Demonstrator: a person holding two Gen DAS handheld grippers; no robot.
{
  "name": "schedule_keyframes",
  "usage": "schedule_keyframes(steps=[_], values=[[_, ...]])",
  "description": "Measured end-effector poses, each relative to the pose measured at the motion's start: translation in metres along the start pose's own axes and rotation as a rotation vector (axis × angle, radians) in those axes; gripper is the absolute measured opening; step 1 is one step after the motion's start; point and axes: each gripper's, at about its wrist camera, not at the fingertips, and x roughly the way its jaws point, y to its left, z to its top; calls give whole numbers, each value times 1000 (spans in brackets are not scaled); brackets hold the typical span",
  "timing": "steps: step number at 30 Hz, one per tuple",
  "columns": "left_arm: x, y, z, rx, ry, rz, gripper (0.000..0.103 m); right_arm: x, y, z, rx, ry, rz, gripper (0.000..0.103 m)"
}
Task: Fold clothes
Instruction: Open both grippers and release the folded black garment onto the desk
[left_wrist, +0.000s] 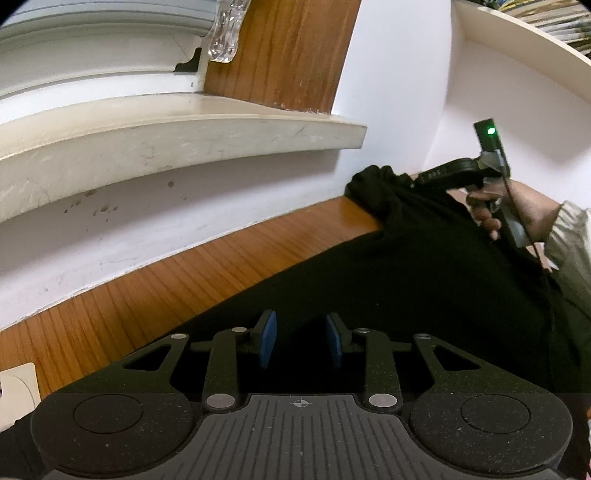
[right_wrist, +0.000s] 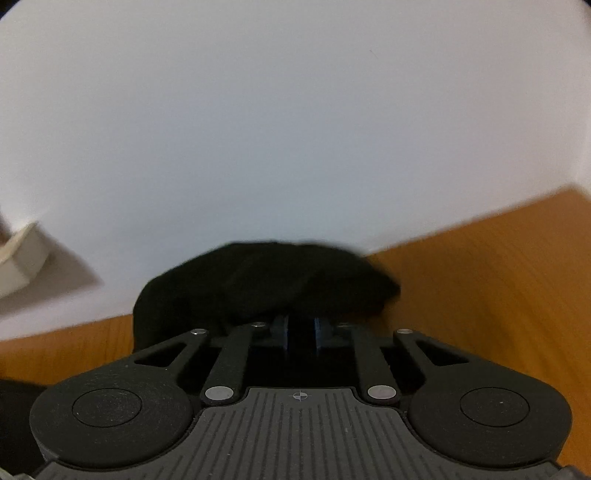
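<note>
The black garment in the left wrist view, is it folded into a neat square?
No, the black garment lies spread loosely across the wooden table.

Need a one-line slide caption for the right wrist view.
Right gripper pinching a bunched fold of black garment above the wooden tabletop, white wall behind.
</note>
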Motion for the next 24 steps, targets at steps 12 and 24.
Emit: schedule_keyframes(steps=[12,24], values=[[1,-1,-1,16,0,9,33,-134,107,-15,-306,-177,105,14],[0,1,-3,17,-3,6,33,-175,67,-82,-208,-84,-4,59]])
